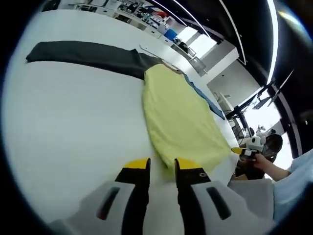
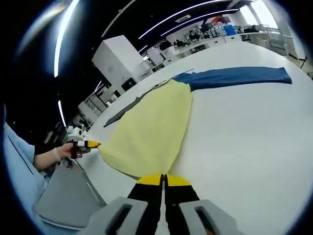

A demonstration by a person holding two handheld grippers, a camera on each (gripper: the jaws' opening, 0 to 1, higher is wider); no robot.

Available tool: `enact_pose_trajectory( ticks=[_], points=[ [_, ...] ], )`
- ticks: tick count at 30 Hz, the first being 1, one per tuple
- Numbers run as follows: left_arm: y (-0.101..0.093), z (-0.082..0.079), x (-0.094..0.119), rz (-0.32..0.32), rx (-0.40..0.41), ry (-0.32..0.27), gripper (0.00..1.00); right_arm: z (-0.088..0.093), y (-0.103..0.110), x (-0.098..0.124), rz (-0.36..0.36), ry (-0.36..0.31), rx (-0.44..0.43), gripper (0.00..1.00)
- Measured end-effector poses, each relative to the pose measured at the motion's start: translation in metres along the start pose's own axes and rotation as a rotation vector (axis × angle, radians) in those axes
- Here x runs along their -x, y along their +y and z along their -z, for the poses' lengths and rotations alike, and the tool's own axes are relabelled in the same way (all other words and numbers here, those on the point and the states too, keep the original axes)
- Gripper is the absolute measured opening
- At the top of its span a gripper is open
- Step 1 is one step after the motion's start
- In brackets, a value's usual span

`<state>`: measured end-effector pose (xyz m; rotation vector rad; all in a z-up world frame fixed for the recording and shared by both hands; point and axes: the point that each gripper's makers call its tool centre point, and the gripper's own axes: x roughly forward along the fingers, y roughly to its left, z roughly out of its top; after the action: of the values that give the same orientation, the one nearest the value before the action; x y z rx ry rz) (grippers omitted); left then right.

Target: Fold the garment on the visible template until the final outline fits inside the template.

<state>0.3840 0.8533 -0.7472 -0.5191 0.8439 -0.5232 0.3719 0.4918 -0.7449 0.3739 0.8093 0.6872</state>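
Two grippers, both at the near edge of the white tabletop where the yellow garment ends. Left gripper view: dark grey cloth lies as a strip along the far edge; yellow garment runs from that strip's end toward the near edge, flat, tapering at the far end; a blue cloth edge peeks out along its right side. Left gripper sits at the garment's near hem, jaws with a narrow gap, hem between the yellow tips; cannot tell if they actually grip it. At the right, the other gripper's yellow tip touches the garment's near right corner, held by a person's hand. Right gripper view: at the left, a hand holds the other gripper at the garment corner. Right gripper at bottom centre, jaws pressed together on the garment's hem. Blue cloth spreads flat toward the far right corner, its end tucked under the garment.
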Motion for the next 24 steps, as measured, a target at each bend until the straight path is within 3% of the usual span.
enact_pose_trajectory(
  ticks=[5,13,18,24],
  points=[
    [-0.015,0.013,0.000,0.076,-0.053,0.035,0.24,0.001,-0.001,0.000,0.001,0.001,-0.004,0.00],
    [-0.023,0.024,-0.008,0.115,-0.104,0.074,0.20,0.000,-0.002,0.001,0.001,0.001,-0.008,0.00],
    [-0.028,0.024,-0.005,0.134,-0.092,0.074,0.16,0.000,-0.001,0.001,0.002,-0.001,-0.008,0.00],
    [-0.021,0.023,0.001,0.122,-0.054,0.062,0.09,0.000,-0.001,0.000,0.002,0.000,-0.006,0.00]
  ],
)
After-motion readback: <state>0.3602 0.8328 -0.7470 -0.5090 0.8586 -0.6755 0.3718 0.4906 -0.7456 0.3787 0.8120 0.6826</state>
